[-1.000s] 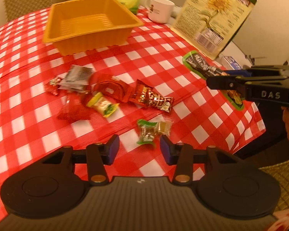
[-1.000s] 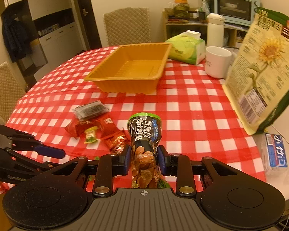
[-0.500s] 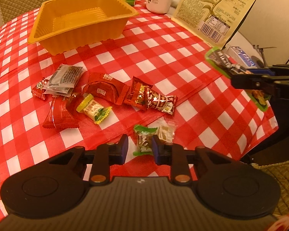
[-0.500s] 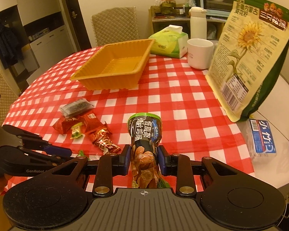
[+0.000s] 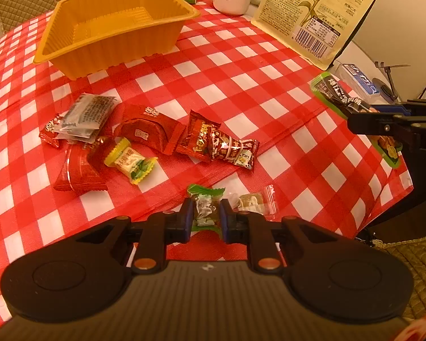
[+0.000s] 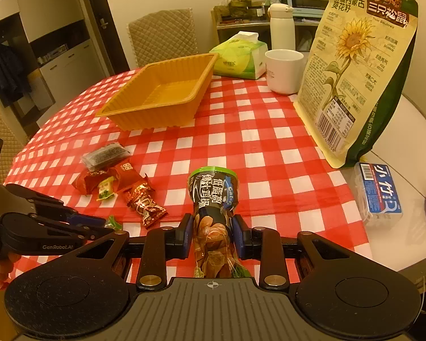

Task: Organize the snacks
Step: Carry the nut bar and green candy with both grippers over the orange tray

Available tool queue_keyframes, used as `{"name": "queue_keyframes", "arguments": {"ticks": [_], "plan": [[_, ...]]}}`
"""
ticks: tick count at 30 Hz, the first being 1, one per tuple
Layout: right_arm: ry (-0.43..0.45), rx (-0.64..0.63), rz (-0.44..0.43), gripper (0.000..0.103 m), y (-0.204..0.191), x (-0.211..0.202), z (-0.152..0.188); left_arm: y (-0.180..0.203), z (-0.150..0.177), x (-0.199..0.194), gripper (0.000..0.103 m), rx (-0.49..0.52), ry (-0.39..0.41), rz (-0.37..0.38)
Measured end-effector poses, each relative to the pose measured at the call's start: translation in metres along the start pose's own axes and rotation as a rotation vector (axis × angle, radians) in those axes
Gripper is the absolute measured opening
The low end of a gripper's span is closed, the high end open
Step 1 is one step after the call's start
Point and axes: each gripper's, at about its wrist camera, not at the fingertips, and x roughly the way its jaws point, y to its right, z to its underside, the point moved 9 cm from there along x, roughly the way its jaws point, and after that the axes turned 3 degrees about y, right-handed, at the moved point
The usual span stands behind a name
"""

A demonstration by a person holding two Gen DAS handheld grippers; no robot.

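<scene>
Below, the left gripper (image 5: 206,217) has just closed its jaws on a green-edged clear candy wrapper (image 5: 205,209) lying on the red-checked tablecloth (image 5: 241,85); the right gripper (image 6: 211,234) pinches a dark, green-rimmed snack packet (image 6: 213,199).

"GenRobot.AI" on the left tool (image 6: 99,226); "Cal" on the dark snack pouch (image 6: 213,196).
</scene>
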Motion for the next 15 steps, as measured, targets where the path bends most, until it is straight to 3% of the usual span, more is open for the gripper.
{"name": "queue_keyframes", "arguments": {"ticks": [15], "plan": [[0.021, -0.021, -0.078, 0.030, -0.017, 0.021, -0.029, -0.042, -0.030, -0.060, 0.017, -0.087, 0.127, -0.052]]}}
